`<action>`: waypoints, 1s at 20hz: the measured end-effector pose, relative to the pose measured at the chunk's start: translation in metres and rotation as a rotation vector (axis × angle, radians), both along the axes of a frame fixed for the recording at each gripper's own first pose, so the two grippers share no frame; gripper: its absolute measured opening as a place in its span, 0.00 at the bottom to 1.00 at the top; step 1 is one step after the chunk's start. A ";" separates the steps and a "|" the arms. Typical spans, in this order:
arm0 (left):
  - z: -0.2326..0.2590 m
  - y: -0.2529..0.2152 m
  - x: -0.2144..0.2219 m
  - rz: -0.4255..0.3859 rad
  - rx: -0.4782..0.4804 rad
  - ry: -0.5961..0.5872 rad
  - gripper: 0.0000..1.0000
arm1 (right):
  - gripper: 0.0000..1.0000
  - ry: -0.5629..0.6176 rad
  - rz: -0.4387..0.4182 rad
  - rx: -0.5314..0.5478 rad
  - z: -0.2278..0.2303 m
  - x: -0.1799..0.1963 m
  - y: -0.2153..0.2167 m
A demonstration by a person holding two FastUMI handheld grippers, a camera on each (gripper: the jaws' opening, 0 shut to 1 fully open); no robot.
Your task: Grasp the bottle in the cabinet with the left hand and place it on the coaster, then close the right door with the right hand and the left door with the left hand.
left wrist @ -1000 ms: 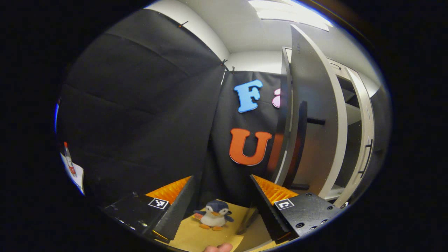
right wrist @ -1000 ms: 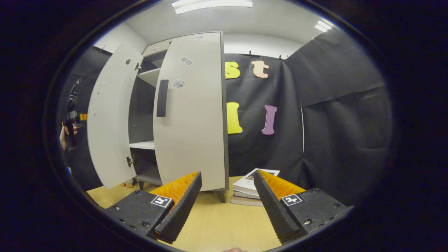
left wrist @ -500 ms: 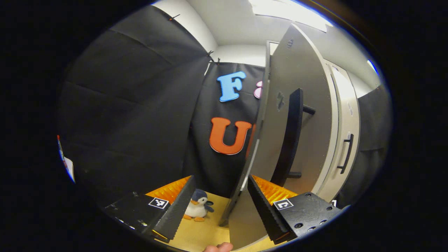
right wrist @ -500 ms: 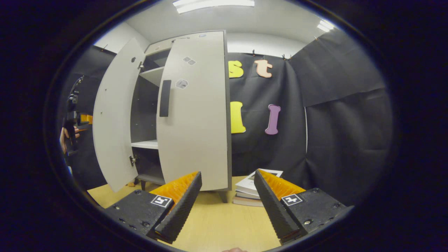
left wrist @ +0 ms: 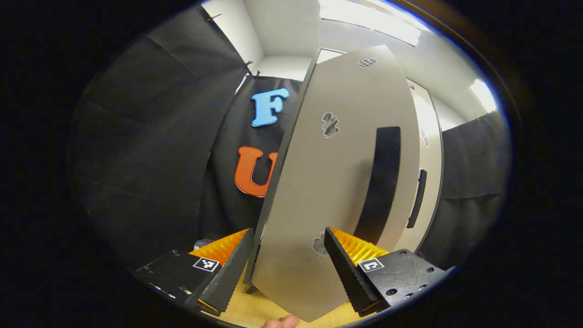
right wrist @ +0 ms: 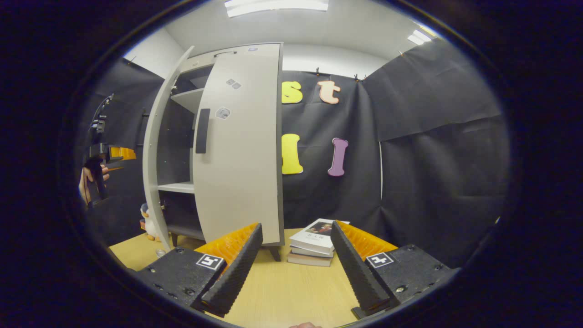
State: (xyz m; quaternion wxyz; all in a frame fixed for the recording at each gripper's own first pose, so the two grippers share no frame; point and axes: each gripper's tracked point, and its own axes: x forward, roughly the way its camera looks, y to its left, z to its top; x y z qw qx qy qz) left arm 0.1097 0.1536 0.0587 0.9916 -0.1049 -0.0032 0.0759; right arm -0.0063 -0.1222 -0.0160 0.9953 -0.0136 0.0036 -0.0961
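The cabinet's grey left door (left wrist: pixel 328 182) stands close in front of my left gripper (left wrist: pixel 288 231), its black handle (left wrist: pixel 380 182) to the upper right. That gripper is open, and the door's lower face lies across the gap between its fingers; I cannot tell whether they touch. In the right gripper view the left door (right wrist: pixel 157 150) is edge-on and partly open, showing white shelves (right wrist: pixel 177 187). The right door (right wrist: pixel 239 150) lies flat against the cabinet. The left gripper (right wrist: pixel 107 155), in a hand, hovers outside the left door. My right gripper (right wrist: pixel 296 225) is open over the table with nothing between its fingers.
A stack of books (right wrist: pixel 314 241) lies on the wooden table (right wrist: pixel 291 291) right of the cabinet. A toy penguin (right wrist: pixel 145 221) stands by the cabinet's left foot, behind the left door. The right door's handle (left wrist: pixel 416 198) shows past the left door's edge.
The left door has swung far toward the cabinet, and the left gripper has followed it round to face its outer side. The right gripper has barely moved.
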 end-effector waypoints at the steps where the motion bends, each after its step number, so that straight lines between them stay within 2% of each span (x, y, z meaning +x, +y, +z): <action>1: -0.001 -0.002 -0.001 0.001 -0.004 0.000 0.95 | 0.99 0.003 -0.005 0.000 -0.001 -0.002 -0.001; 2: 0.000 -0.002 -0.002 0.001 -0.006 0.002 1.00 | 0.99 0.006 -0.010 -0.002 -0.001 -0.004 -0.002; 6: 0.010 -0.005 -0.020 0.007 0.046 -0.002 1.00 | 0.99 0.009 0.009 0.008 0.001 -0.002 0.007; 9: 0.010 -0.028 -0.043 -0.029 0.102 -0.007 1.00 | 0.99 0.016 0.055 0.008 -0.001 0.004 0.023; 10: 0.005 -0.037 -0.051 -0.043 0.103 -0.008 1.00 | 0.99 0.018 0.059 -0.002 -0.002 0.005 0.026; 11: -0.003 -0.047 -0.059 -0.051 0.102 -0.010 0.99 | 0.94 0.019 0.069 -0.005 -0.001 0.006 0.029; 12: -0.011 -0.055 -0.067 -0.050 0.103 -0.009 0.95 | 0.99 0.016 0.083 -0.001 0.002 0.008 0.034; 14: -0.030 -0.064 -0.087 -0.015 0.105 -0.004 0.95 | 0.99 0.014 0.107 0.008 0.003 0.009 0.042; 15: -0.040 -0.071 -0.097 -0.006 0.104 -0.008 1.00 | 0.99 0.015 0.115 0.009 0.002 0.009 0.045; 17: -0.058 -0.090 -0.117 -0.005 0.106 0.007 0.95 | 0.99 0.020 0.117 0.009 0.001 0.009 0.049; 18: -0.065 -0.096 -0.125 0.001 0.112 0.013 1.00 | 0.99 0.019 0.118 0.011 0.000 0.008 0.052; 19: -0.071 -0.102 -0.133 0.008 0.111 0.019 0.95 | 0.99 0.019 0.125 0.017 0.000 0.008 0.057; 20: -0.076 -0.109 -0.139 0.009 0.108 0.018 0.95 | 0.99 0.027 0.135 0.021 -0.003 0.009 0.061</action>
